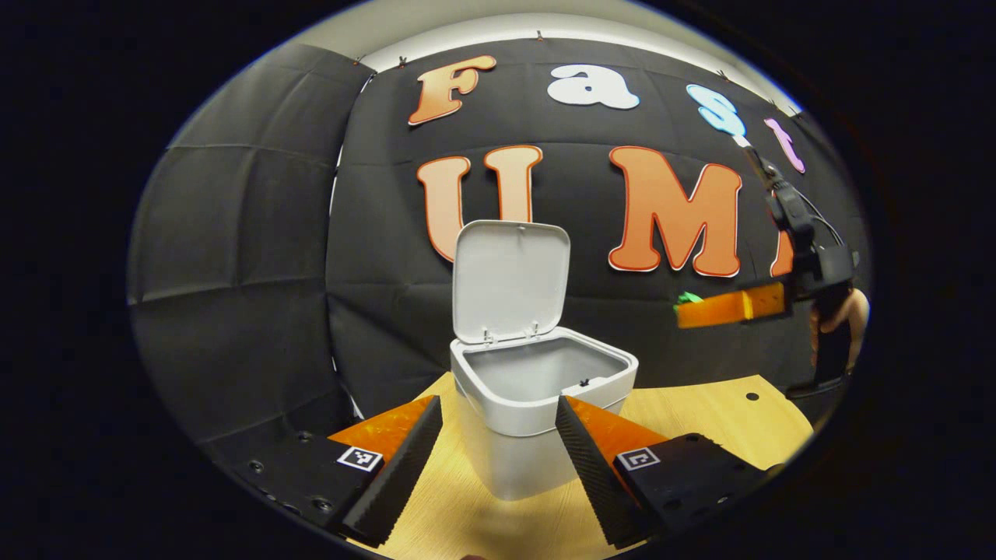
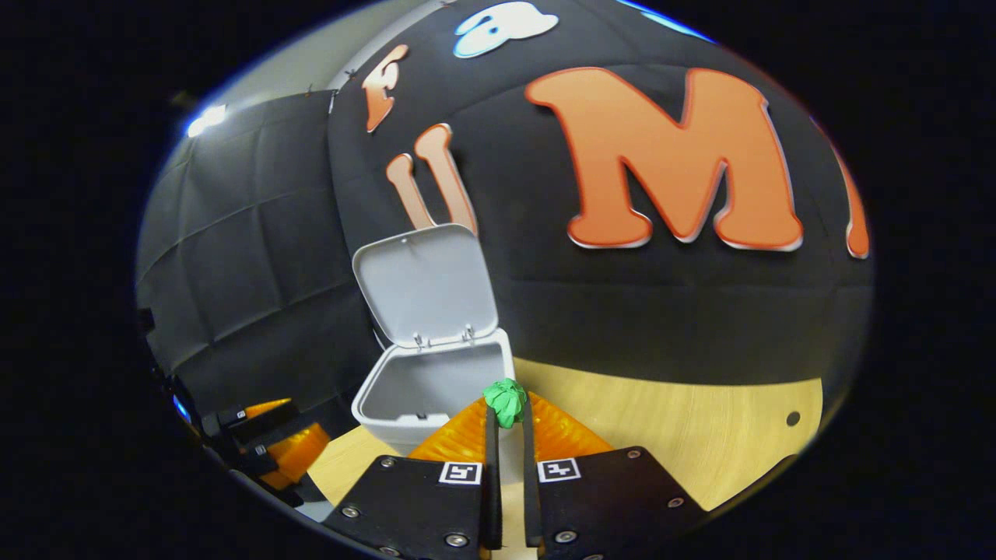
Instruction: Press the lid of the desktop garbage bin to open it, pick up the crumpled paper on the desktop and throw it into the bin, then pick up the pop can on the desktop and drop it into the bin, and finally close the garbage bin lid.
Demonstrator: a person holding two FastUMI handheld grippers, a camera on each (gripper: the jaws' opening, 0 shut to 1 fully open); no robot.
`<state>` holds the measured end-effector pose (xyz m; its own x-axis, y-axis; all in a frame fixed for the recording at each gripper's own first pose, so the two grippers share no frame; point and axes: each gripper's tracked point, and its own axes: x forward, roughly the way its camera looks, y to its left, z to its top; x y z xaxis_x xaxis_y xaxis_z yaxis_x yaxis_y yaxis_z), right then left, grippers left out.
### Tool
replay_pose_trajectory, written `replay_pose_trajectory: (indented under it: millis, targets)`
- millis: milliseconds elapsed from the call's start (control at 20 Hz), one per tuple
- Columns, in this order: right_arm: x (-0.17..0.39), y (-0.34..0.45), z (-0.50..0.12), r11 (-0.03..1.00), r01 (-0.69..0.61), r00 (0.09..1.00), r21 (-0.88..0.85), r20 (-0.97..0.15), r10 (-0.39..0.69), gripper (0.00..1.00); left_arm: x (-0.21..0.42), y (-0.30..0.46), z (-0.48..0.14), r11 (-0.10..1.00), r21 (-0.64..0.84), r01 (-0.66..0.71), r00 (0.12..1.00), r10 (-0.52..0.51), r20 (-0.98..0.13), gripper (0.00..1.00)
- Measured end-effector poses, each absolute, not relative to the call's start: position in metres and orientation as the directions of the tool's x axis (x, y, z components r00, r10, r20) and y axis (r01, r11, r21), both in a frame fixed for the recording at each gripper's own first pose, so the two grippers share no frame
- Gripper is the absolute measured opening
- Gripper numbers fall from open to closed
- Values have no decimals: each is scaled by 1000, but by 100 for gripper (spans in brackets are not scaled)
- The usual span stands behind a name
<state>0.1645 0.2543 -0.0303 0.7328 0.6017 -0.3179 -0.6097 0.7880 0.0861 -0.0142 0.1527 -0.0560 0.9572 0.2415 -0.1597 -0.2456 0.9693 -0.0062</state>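
Note:
The white desktop bin (image 1: 537, 389) stands on the wooden desk with its lid (image 1: 510, 280) swung up and open. My left gripper (image 1: 498, 447) is open low in front of the bin, one finger on each side of its body without touching. In the right gripper view, my right gripper (image 2: 506, 416) is shut on a green crumpled paper ball (image 2: 506, 400), held in the air just right of the bin (image 2: 424, 389). The left gripper view shows that right gripper (image 1: 689, 307) high to the right of the bin, the green paper (image 1: 689, 298) at its tips.
The wooden desk (image 2: 685, 435) runs to the right of the bin and has a small dark hole (image 2: 793, 418) near its edge. A hand (image 1: 836, 319) holds the right gripper. Black cloth walls close in behind and to the left.

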Motion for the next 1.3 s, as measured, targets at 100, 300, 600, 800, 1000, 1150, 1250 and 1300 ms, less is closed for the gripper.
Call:
replay_pose_trajectory:
  millis: [100, 300, 600, 800, 1000, 1150, 1250, 1300]
  targets:
    - [175, 298, -41, 767, -641, 712, 25, -354, 606, 12, -21, 165, -57, 964, -20, -266, 952, 259, -165, 93]
    - [191, 333, -86, 741, -671, 655, -29, -491, 574, 12, -31, 187, -64, 953, -29, -302, 939, 292, -183, 93]
    - [200, 325, -100, 771, -636, 643, 40, -525, 558, 33, -29, 195, -72, 952, -19, -305, 934, 295, -199, 93]
    - [202, 323, -91, 781, -615, 638, 107, -513, 573, 60, -24, 185, -66, 960, -12, -281, 943, 273, -190, 93]
    - [189, 295, -71, 783, -613, 667, 110, -459, 587, 77, -21, 167, -67, 970, -8, -244, 954, 239, -180, 93]
    - [173, 240, -45, 801, -581, 718, 149, -370, 589, 77, -14, 131, -89, 986, -28, -165, 968, 156, -195, 94]
    - [163, 181, -33, 840, -524, 783, 139, -309, 540, 78, -2, 96, -107, 996, -29, -87, 978, 80, -194, 95]
    - [160, 149, -31, 868, -482, 820, 118, -290, 494, 78, 2, 76, -116, 999, -21, -47, 979, 42, -199, 95]
